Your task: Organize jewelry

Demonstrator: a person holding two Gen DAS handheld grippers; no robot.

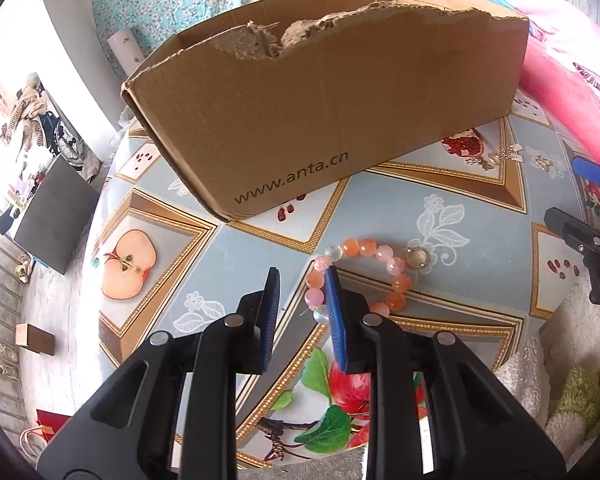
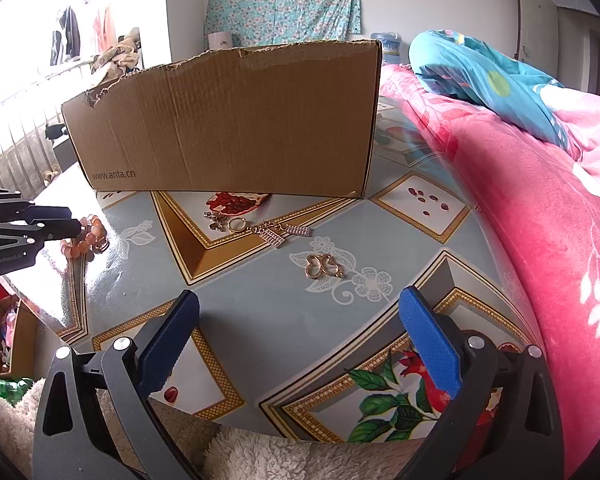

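A bracelet of orange and pink beads [image 1: 396,266] lies on the fruit-patterned tablecloth [image 1: 400,196]. My left gripper [image 1: 303,280] hovers over the bracelet's left side, jaws a little apart. A few beads show in the gap beside the right finger, and the left pad is clear of them. Behind stands a torn cardboard box [image 1: 320,100], which the right wrist view also shows [image 2: 228,120]. In front of that box lie a flower charm [image 2: 216,218], a ring [image 2: 237,224], a chain with small charms [image 2: 284,232] and a gold butterfly pendant [image 2: 324,266]. My right gripper [image 2: 300,300] is wide open and empty, just short of the pendant.
A pink quilt [image 2: 540,220] rises along the table's right side, with a blue blanket [image 2: 480,68] on it. White fluffy fabric [image 2: 260,456] lies at the near edge. The table drops off at the left, where a dark box [image 1: 52,216] stands on the floor.
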